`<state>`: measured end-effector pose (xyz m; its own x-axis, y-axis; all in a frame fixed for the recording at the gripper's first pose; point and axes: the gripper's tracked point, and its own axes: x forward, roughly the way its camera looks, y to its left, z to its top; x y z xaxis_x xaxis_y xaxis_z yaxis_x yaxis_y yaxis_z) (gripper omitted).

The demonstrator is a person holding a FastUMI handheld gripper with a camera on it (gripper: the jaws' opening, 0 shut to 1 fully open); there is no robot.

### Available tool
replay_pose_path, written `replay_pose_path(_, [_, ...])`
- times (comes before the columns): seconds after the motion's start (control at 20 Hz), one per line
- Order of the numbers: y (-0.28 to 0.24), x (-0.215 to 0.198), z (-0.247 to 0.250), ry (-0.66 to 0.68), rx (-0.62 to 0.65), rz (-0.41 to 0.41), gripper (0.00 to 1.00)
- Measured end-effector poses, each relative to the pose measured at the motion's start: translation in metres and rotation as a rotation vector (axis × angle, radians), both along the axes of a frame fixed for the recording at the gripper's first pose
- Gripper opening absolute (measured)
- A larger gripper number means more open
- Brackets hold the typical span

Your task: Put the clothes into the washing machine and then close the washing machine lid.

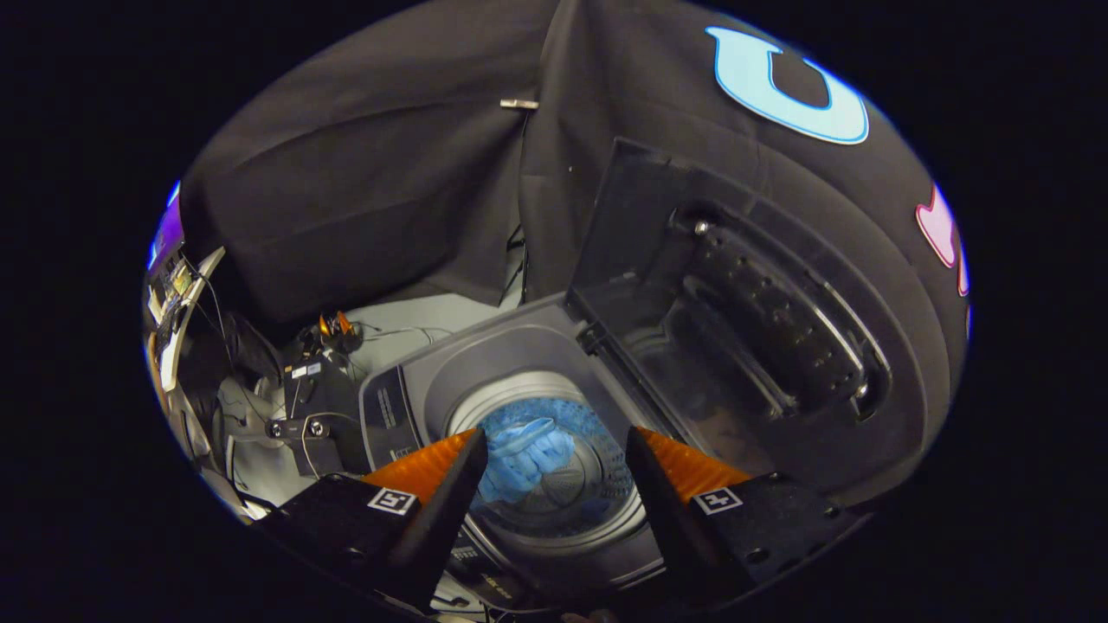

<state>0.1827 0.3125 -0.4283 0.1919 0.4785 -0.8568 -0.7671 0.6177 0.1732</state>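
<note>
The jaws (554, 459) stand wide apart and hold nothing, poised above the open mouth of the washing machine (511, 363). The blue clothes (524, 459) lie down inside the drum (597, 493), seen through the gap between the jaws and below them, so loading looks done and the step in hand is likely the closing. The lid (736, 320) stands raised, beyond the right-hand jaw and leaning back towards the booth wall. To close it well, bring the jaws up behind the lid's top edge, push or hook it forward, then ease it down rather than letting it drop. First check that no cloth trails over the drum's rim.
</note>
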Motion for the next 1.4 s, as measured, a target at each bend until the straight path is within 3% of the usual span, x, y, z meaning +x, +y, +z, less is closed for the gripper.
replay_pose_path(0.3, [0.025,0.039,0.054,-0.164,0.211,-0.081,1.0])
replay_pose_path(0.6, [0.021,0.106,0.121,-0.436,0.417,-0.287,0.99])
replay_pose_path(0.95, [-0.029,0.155,0.137,-0.658,0.31,-0.545,0.98])
replay_pose_path(1.2, [-0.071,0.182,0.123,-0.644,0.236,-0.721,0.99])
replay_pose_path(1.4, [-0.097,0.197,0.1,-0.583,0.17,-0.812,0.99])
